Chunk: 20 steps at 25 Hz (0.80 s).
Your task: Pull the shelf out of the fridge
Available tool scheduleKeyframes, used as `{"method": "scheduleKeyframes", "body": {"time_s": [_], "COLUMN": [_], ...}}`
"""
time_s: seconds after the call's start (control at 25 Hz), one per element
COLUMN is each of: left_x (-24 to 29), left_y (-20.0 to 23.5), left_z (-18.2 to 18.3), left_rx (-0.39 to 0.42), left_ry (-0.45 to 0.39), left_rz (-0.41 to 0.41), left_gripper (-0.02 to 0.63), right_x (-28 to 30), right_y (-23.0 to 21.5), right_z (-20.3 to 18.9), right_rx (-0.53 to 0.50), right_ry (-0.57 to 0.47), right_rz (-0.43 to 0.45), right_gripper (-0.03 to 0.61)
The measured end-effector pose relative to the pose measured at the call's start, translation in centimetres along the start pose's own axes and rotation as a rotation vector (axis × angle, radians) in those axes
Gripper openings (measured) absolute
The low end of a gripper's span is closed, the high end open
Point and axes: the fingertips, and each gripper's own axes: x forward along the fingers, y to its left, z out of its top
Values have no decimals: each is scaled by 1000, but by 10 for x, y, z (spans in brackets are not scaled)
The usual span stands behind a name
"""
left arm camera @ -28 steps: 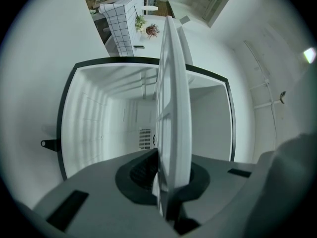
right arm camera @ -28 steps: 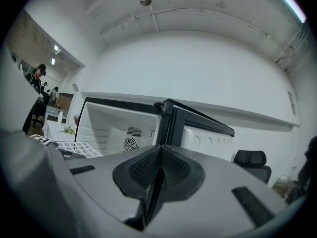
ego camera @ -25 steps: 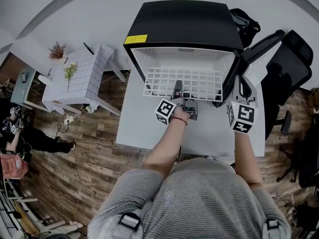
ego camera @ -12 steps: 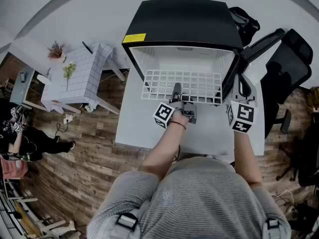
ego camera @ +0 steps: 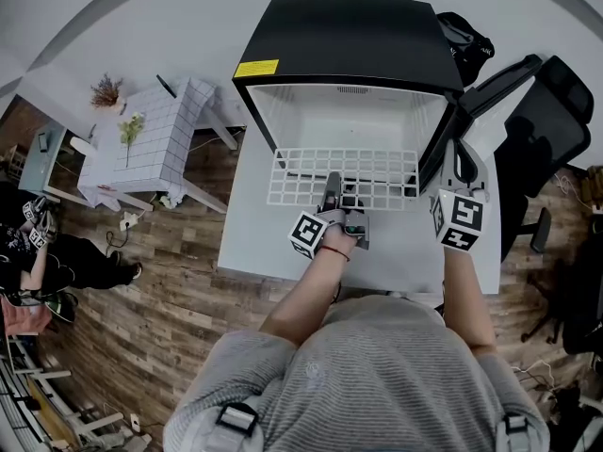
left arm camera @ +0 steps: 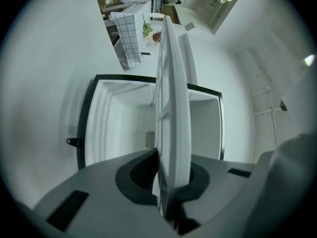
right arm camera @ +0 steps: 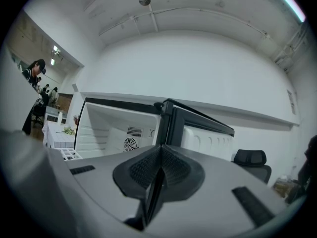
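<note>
The black mini fridge (ego camera: pixel 349 31) stands open on a white table, its white inside (ego camera: pixel 349 116) facing me. A white wire shelf (ego camera: pixel 377 179) sticks well out of the opening over the table. My left gripper (ego camera: pixel 332 186) is shut on the middle of the shelf's front edge. In the left gripper view the shelf (left arm camera: pixel 171 98) runs edge-on between the jaws of the left gripper (left arm camera: pixel 170 195) into the fridge (left arm camera: pixel 119 128). My right gripper (ego camera: pixel 459 163) hovers by the open door (ego camera: pixel 480 88), apart from the shelf. The right gripper (right arm camera: pixel 155 182) is shut with nothing in it.
The white table (ego camera: pixel 259 243) carries the fridge. A small table with a checked cloth (ego camera: pixel 155 139) and flowers stands at the left. A black office chair (ego camera: pixel 551 121) is at the right and a black bag (ego camera: pixel 466 40) behind the fridge. A person (ego camera: pixel 38 257) is at the far left.
The shelf has slid further out of the fridge toward me, drawn by my left gripper as it moved back. The right gripper has stayed nearly still.
</note>
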Motion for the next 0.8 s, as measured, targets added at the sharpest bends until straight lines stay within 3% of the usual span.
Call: {"method": "scheduleKeyframes", "body": {"time_s": [0.16,0.32,0.56,0.8], "left_x": [-11,-18,-24,-25], "left_y": [-5,-17,-27,-50], "left_z": [3,2,2,-2], "left_rx": [37,-3,1,-20], "left_ry": [9,-6,-27,-32], "left_rz": [-15,-31,-16,-60], "left_gripper": [31,31,31,31], "right_x": [2,2,4,7], "right_y": [0,1,0,-2], "right_z": [-1,-1,-2,-3], "right_rx": [2,5,0,4], "right_ry": [2,8,11,11], "right_rz": [3,12,19,29], "right_gripper": [14,14,14,14]}}
